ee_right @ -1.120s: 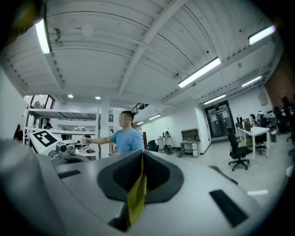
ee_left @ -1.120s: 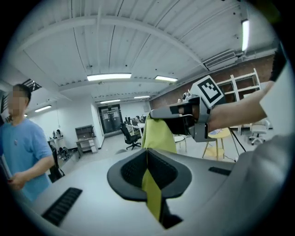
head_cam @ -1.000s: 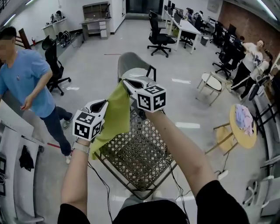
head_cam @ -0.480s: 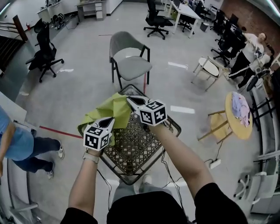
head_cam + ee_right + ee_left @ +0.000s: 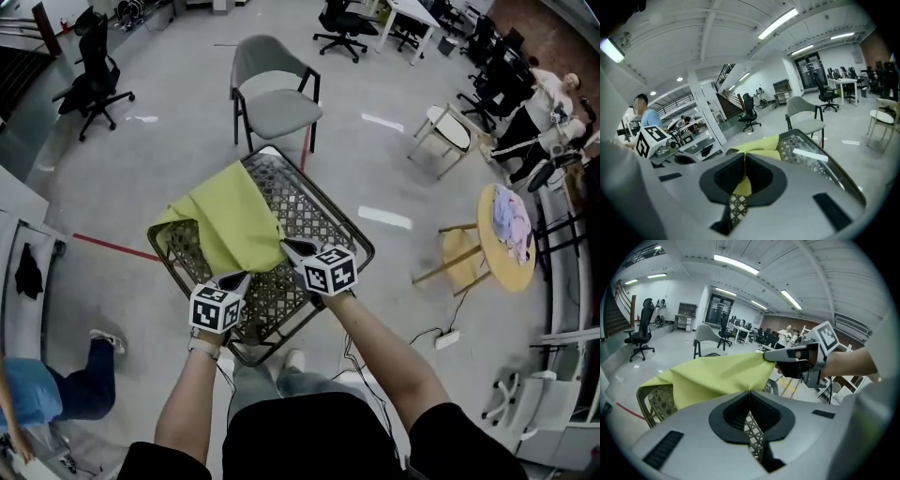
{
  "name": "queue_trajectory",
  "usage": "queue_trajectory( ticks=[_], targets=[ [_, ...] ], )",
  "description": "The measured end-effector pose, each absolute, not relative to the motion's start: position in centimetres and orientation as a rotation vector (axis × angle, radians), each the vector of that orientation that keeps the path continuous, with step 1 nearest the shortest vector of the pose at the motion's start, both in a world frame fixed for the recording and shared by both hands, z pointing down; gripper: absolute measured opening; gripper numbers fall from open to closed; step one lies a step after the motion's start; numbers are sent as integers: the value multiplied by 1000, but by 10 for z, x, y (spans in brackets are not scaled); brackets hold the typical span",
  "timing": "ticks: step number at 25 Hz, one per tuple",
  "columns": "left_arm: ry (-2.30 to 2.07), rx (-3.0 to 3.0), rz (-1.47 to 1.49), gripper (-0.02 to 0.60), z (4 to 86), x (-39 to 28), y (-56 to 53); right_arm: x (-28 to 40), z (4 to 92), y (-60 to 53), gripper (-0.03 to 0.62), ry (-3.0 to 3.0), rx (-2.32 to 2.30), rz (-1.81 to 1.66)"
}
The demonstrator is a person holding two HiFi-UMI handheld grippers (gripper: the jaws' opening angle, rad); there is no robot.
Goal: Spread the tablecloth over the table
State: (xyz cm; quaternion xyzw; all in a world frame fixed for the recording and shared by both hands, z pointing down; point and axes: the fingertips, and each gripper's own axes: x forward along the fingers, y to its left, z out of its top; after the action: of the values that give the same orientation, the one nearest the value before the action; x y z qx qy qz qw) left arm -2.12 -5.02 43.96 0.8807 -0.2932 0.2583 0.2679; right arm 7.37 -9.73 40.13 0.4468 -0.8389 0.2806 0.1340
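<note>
The green tablecloth point(image 5: 230, 220) was pinched at its near edge by the left gripper point(image 5: 242, 277) and the right gripper point(image 5: 286, 245), and was draped over part of the mesh table point(image 5: 317, 212).

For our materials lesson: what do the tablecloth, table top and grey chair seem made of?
Tablecloth: thin matte yellow-green fabric, judging by its soft folds. Table top: dark lattice, woven or metal, apparently under glossy glass, since it reflects light. Grey chair: matte moulded shell, perhaps plastic or upholstery, on thin dark legs, likely metal.
</note>
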Motion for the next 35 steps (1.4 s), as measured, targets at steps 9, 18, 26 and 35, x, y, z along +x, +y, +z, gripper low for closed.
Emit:
queue_trajectory(
  ticks=[9, 18, 26, 35],
  targets=[
    [-755, 2271, 744, 15, 496, 0, 28, 100, 468, -13, 17, -2314, 1304, 970],
    [-686, 2202, 768, 15, 539, 18, 99, 121, 517, 61, 18, -2202, 1348, 1119],
    [-656, 2150, 799, 15, 573, 25, 148, 129, 552, 109, 18, -2125, 1326, 1164],
    [-595, 2079, 780, 17, 595, 27, 179, 135, 576, 144, 27, -2039, 1305, 1222]
  ],
)
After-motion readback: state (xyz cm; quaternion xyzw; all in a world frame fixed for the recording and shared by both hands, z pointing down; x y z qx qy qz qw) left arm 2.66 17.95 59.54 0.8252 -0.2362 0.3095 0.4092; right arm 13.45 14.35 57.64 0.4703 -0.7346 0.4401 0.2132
